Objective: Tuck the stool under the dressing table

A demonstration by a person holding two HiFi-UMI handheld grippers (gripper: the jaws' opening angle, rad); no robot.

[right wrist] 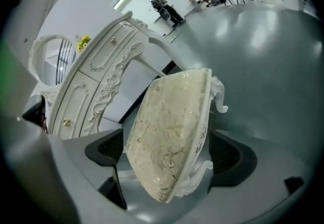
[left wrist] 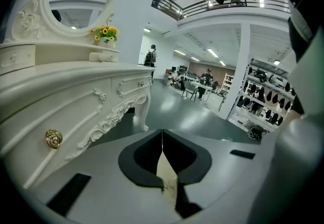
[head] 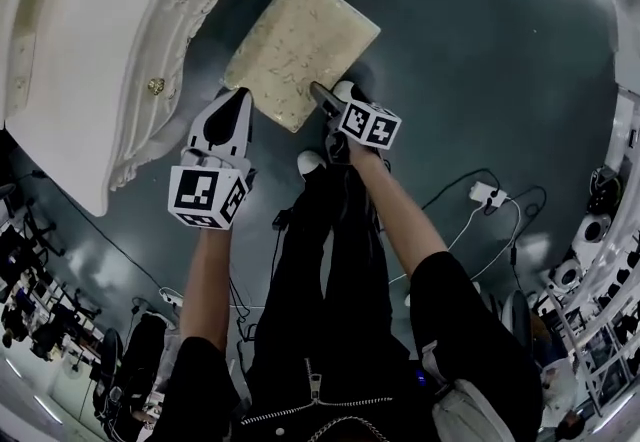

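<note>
1. The stool stands on the floor, just off the front edge of the dressing table. It sits askew to that edge and no part of it is under the table. I judge the tucking not yet begun.
2. Biggest risk: if I push from one near corner only, the stool is likely to pivot rather than travel. A far corner would then knock the carved apron or the table leg.
3. Second risk: the cushion looks smooth and rounded. A claw pressed against its edge could slide off, or tip the stool onto two legs, if I push high instead of low on the frame.
4. Third risk: the opening under the table looks only a little wider than the seat. An angled entry could wedge the stool's curled white feet against the table.
5. My right claw is spread very wide. The near right corner of the stool sits between its two halves, and I see no pad pressing on it, so nothing is clamped.
6. My left claw is closed, tips together and empty. It points down near the stool's near left corner. Only a sliver of cushion shows past the tips, and I cannot tell whether they touch it.
</note>
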